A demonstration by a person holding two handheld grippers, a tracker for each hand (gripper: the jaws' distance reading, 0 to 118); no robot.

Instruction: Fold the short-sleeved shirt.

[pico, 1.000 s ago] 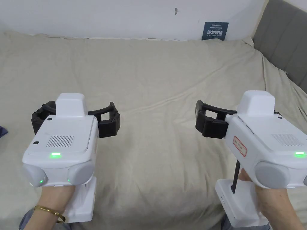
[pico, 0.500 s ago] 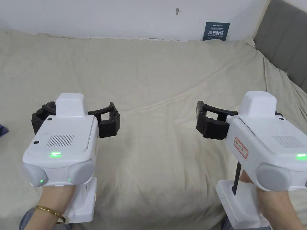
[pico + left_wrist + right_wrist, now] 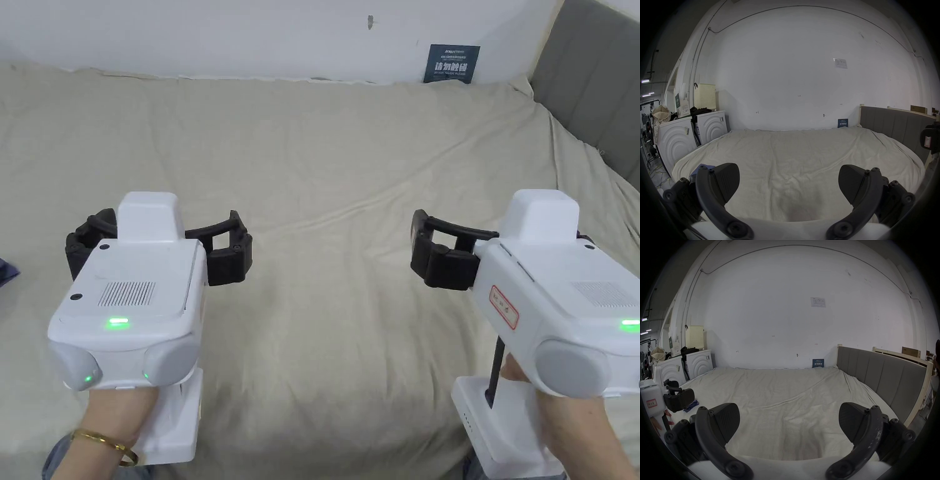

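Hovering over the bed sheet (image 3: 325, 187), left gripper (image 3: 788, 183) and right gripper (image 3: 789, 423) gape (nothing held).

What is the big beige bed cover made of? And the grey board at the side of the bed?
The wrinkled beige bed cover looks like soft matte cloth, going by its creases. The grey panelled headboard seems padded fabric with stitched vertical seams, framed in pale wood.

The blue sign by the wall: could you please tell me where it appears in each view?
Head view: blue sign at top, right of centre.
Left gripper view: right of centre, at the bed's far edge.
Right gripper view: right of centre.
Shared landmark: the grey headboard to its right.
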